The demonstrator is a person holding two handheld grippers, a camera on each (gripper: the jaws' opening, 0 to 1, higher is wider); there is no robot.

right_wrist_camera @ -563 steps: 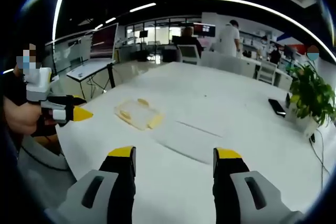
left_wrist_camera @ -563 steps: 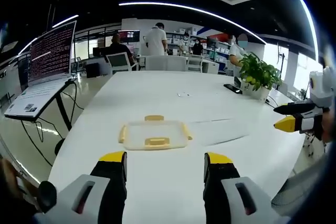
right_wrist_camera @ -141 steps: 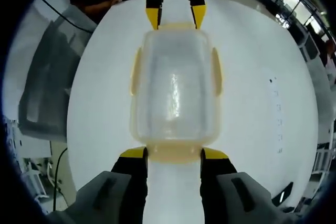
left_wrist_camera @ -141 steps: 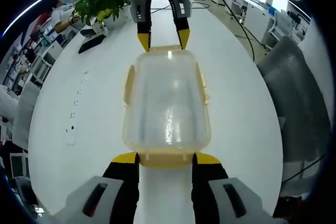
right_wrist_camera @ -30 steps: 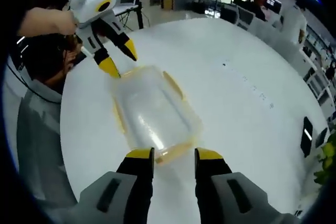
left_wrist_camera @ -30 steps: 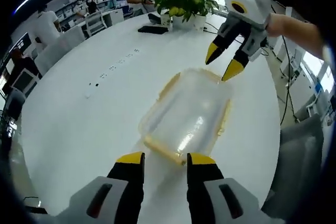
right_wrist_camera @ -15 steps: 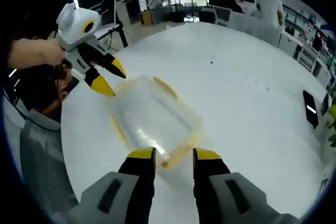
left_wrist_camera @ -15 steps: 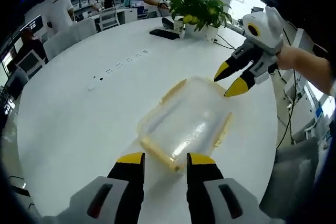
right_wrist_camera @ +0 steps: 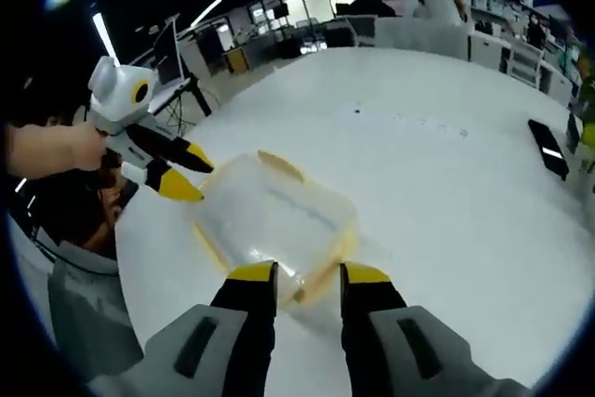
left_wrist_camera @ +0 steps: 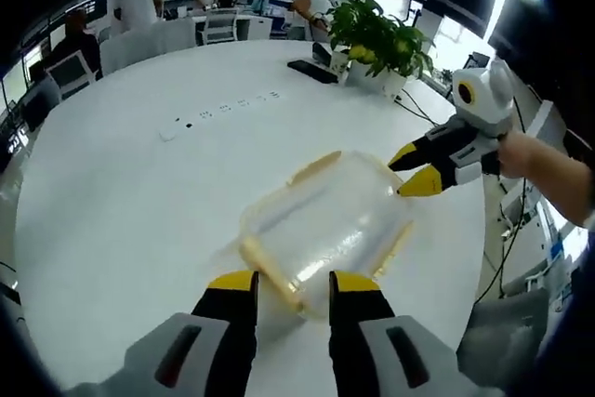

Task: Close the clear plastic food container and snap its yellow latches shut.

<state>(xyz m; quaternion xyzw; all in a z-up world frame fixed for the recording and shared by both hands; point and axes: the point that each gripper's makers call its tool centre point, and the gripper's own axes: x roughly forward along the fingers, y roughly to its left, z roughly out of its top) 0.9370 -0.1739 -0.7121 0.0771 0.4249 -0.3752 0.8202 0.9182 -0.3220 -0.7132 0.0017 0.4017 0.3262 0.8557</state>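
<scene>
The clear plastic container (left_wrist_camera: 321, 225) lies on the white table (left_wrist_camera: 121, 192) with its lid on and yellow latches (left_wrist_camera: 311, 166) along its edges. My left gripper (left_wrist_camera: 290, 284) stands over its near corner, jaws a narrow gap apart and gripping nothing I can see. In the right gripper view the same container (right_wrist_camera: 274, 211) lies ahead of my right gripper (right_wrist_camera: 307, 276), whose jaws are also slightly apart over its near corner. Each gripper appears in the other's view at the box's far end: the right gripper (left_wrist_camera: 416, 170) and the left gripper (right_wrist_camera: 189, 174), tips touching or nearly touching the rim.
A potted plant (left_wrist_camera: 376, 39) and a black phone (left_wrist_camera: 307, 67) sit at the table's far side. A person's hand (left_wrist_camera: 535, 160) holds the right gripper. A laptop on a stand (right_wrist_camera: 172, 44) is off the table's edge. People and chairs (left_wrist_camera: 139, 6) stand beyond.
Both views have swung round the container. Each opposite gripper has dropped from above the box to the level of its far end. The jaw gaps look unchanged.
</scene>
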